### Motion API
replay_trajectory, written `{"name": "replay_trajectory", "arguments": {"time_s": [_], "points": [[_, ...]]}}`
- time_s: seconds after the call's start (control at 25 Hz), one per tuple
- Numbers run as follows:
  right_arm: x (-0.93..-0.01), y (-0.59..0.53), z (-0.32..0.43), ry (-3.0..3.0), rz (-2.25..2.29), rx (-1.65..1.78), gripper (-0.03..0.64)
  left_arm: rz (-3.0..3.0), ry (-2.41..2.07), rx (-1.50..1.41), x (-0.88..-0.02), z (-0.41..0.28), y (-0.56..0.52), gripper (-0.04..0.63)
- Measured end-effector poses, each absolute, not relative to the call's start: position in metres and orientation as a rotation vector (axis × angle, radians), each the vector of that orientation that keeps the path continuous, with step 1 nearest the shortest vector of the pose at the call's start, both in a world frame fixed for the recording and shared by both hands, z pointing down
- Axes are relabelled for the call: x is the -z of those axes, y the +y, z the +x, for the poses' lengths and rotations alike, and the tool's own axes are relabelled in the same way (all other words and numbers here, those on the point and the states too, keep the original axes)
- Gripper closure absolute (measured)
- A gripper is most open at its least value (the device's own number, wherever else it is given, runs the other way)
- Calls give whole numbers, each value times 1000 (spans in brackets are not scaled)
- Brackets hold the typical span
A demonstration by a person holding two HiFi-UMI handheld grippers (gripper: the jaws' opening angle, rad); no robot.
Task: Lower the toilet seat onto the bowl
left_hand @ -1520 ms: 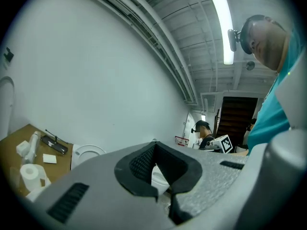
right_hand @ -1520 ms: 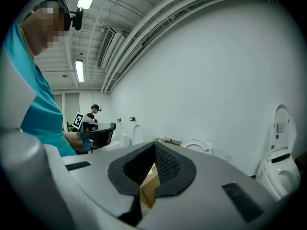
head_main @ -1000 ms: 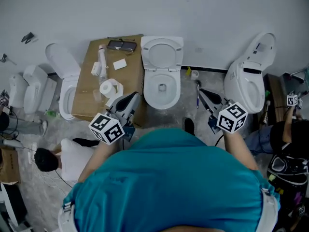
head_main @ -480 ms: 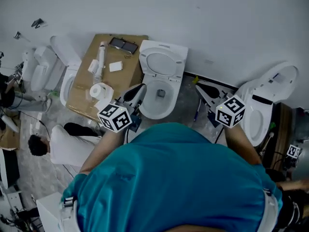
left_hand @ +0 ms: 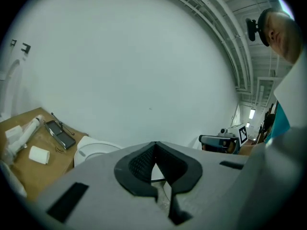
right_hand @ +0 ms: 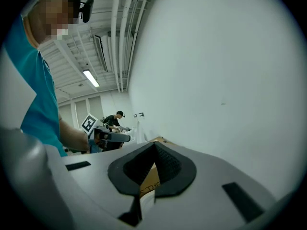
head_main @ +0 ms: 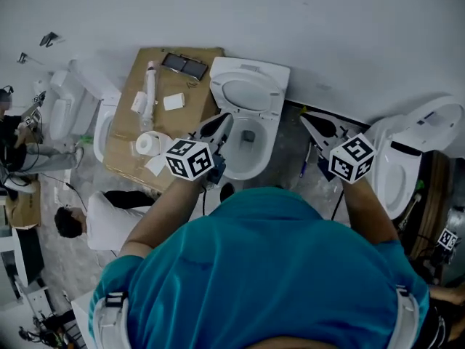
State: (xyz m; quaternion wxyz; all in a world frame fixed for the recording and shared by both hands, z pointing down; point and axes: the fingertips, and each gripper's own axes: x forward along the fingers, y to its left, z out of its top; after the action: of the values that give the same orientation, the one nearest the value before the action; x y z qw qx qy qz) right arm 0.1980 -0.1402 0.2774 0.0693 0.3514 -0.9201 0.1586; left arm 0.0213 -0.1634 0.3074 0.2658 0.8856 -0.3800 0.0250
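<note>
Upright against the wall (head_main: 349,27) behind the toilet bowl (head_main: 254,158), the toilet seat (head_main: 251,93), not yet down on the rim. Just left of the bowl, a cardboard box (head_main: 123,151), its edge close alongside, carrying a phone (head_main: 184,65), a white tube (head_main: 150,86), a small white packet (head_main: 173,101) and a paper roll (head_main: 147,143). Further left of the bowl, more white toilets (head_main: 103,133) and a seated person (head_main: 109,220). Right of the bowl, a strip of bare grey floor (head_main: 290,155), then another toilet (head_main: 396,169) with its lid raised. Over the bowl's left rim, the left gripper (head_main: 223,119), fingers pressed together on nothing, pointing toward the seat. Over the floor strip just right of the bowl, the right gripper (head_main: 305,116), fingers likewise closed and empty, pointing toward the wall. Open room above the bowl and along its right side; tight on its left side, with the box edge there. In front of the bowl, the holder's own body in a teal shirt (head_main: 269,267), with one shoe (head_main: 226,191) near the bowl's front rim
</note>
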Motion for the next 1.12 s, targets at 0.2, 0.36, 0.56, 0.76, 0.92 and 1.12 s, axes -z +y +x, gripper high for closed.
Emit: {"name": "replay_trajectory", "arguments": {"time_s": [0.2,0.36,0.56,0.76,0.92,1.12], "points": [[-294,-165,176,-2723,1158,-487,625,2379,-935,-109,-342,14,-203,595],[-315,-177,156,-2704,1165,-521,625,2337,-880,-155,-376,18,-227,595],[-341,-184,139,-2693,1132,-574,624,2276,-916,-202,-414,16,-254,595],[-368,-189,134,-2676,1115,-606,625,2230,-928,-197,-450,20,-274,586],[-385,-193,133,-2673,1107,-616,625,2173,-919,-176,-482,26,-292,553],[-402,-198,136,-2660,1094,-625,624,2038,-905,-95,-519,35,-326,427]]}}
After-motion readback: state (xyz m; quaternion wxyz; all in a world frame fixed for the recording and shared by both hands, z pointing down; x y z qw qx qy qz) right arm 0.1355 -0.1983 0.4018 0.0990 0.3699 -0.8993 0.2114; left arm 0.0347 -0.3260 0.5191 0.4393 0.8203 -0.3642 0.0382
